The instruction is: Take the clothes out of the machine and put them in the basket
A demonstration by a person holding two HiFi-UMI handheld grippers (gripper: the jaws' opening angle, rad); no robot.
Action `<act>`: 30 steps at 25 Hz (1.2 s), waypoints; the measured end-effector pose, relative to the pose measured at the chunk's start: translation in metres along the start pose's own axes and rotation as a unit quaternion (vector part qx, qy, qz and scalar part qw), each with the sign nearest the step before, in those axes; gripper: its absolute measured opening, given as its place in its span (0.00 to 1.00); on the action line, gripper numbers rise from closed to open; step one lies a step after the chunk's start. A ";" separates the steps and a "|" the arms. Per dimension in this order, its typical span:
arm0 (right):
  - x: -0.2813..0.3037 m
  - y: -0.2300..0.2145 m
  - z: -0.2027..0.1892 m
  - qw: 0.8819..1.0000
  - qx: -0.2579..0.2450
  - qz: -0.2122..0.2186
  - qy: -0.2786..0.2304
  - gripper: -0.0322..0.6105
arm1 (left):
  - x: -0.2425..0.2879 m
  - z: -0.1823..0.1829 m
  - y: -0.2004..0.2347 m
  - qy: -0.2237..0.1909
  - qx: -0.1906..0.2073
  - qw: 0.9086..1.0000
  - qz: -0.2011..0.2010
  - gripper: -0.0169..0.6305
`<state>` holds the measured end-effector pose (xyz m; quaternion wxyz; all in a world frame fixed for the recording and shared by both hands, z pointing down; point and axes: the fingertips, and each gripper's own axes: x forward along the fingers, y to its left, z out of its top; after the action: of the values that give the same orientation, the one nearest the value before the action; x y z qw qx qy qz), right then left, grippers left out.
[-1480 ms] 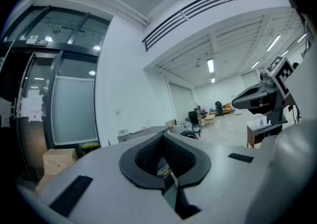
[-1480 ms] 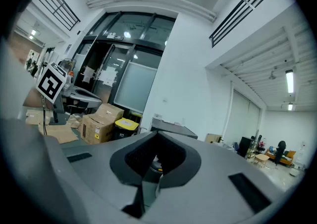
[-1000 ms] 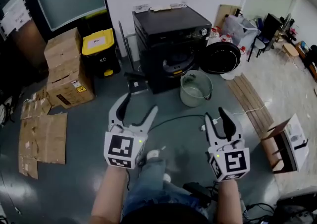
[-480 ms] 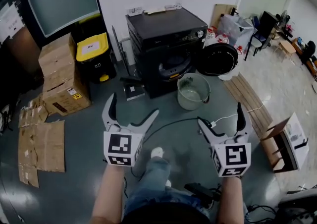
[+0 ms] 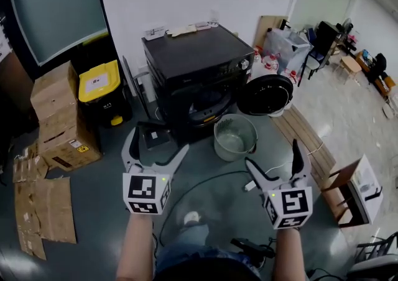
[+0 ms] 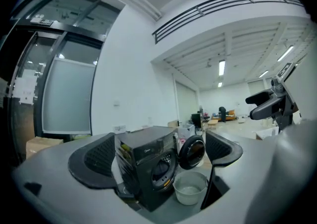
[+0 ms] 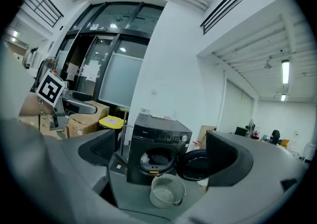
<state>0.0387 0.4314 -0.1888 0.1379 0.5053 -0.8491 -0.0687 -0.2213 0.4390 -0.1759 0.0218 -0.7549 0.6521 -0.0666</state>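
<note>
A black front-loading washing machine [image 5: 200,71] stands against the white wall with its round door [image 5: 267,94] swung open to the right. In the right gripper view something pale, a piece of clothing [image 7: 144,158], shows inside the drum. A pale round basket [image 5: 235,137] sits on the floor in front of the machine and looks empty. My left gripper [image 5: 156,144] and right gripper [image 5: 273,154] are held level, well short of the machine. Both have just been opening; their jaws stand wide with nothing between them.
Stacked cardboard boxes [image 5: 57,115] and a yellow-lidded black bin [image 5: 101,87] stand left of the machine. Flattened cardboard [image 5: 37,217] lies at the far left. A cable [image 5: 205,180] crosses the floor. Wooden planks [image 5: 308,143] and an open box [image 5: 356,189] lie at the right.
Both grippers have moved forward toward the machine, which now sits nearer in view. The jaws of both have spread wider, the right most clearly.
</note>
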 end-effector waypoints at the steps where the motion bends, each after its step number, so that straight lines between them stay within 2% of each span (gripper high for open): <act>1: 0.013 0.000 -0.002 1.000 0.006 0.001 0.004 0.91 | 0.013 -0.003 0.008 0.004 -0.003 1.000 -0.002 0.89; 5: 0.060 0.000 -0.014 0.999 0.032 -0.002 0.027 0.90 | 0.065 -0.017 0.031 0.021 -0.011 1.000 -0.019 0.89; 9: 0.096 -0.002 -0.024 0.998 0.036 -0.005 0.050 0.90 | 0.107 -0.030 0.041 0.035 -0.018 0.999 -0.033 0.89; 18: 0.137 -0.016 -0.059 0.995 0.045 0.003 0.091 0.90 | 0.158 -0.073 0.010 0.084 -0.027 0.993 -0.077 0.89; 25: 0.174 -0.049 -0.085 0.993 0.064 0.023 0.101 0.90 | 0.203 -0.086 -0.004 0.109 -0.024 0.992 -0.066 0.89; 30: 0.209 -0.100 -0.092 0.993 0.067 0.037 0.092 0.90 | 0.252 -0.075 -0.020 0.112 -0.013 0.992 -0.047 0.89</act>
<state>0.0561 0.2024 -0.0926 0.1836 0.4858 -0.8536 0.0405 -0.1761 0.1971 -0.0814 -0.0646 -0.7728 0.6149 -0.1433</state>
